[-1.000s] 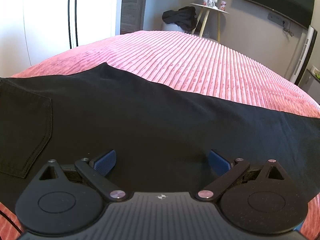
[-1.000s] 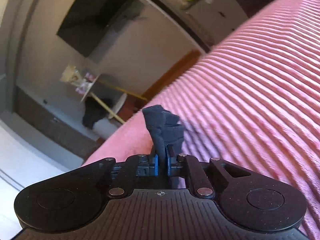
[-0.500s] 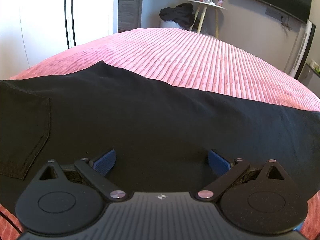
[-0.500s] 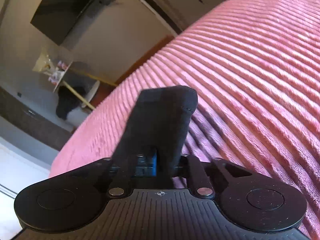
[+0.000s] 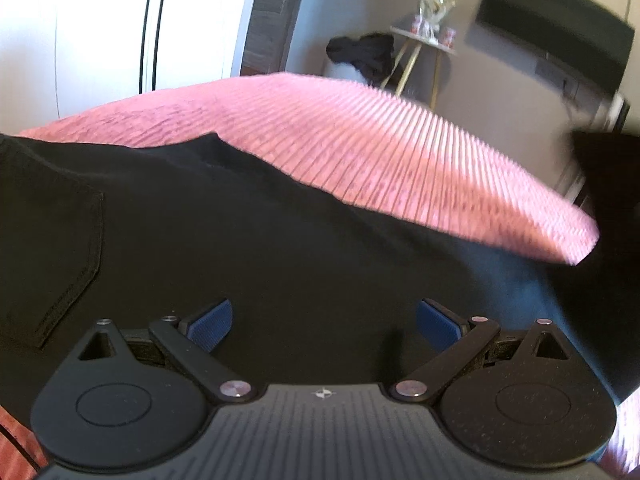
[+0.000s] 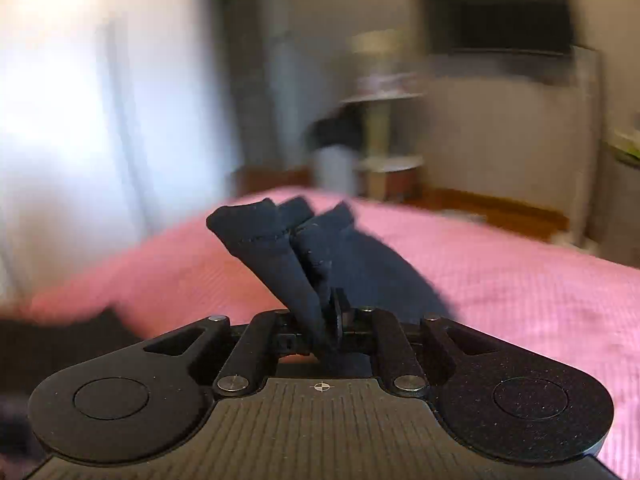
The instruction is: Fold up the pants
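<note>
The black pants [image 5: 240, 248] lie spread across the pink ribbed bedspread [image 5: 360, 140]. The left gripper [image 5: 324, 320] hovers above them, its 2 blue pads [image 5: 210, 322] wide apart with nothing between. The right gripper [image 6: 328, 312] pinches a bunched hem of the pants above the bed, its jaws having just eased slightly apart.

Left gripper [image 5: 324, 322] spread wide, blue pads [image 5: 210, 324] at nine and three o'clock, nothing pinched between them, angled downward. Right gripper [image 6: 328, 312] nearly closed, jaws just eased slightly apart yet pinching a bunch of dark cloth rising toward eleven o'clock, tilted gently downward, frame blurred with motion.
</note>
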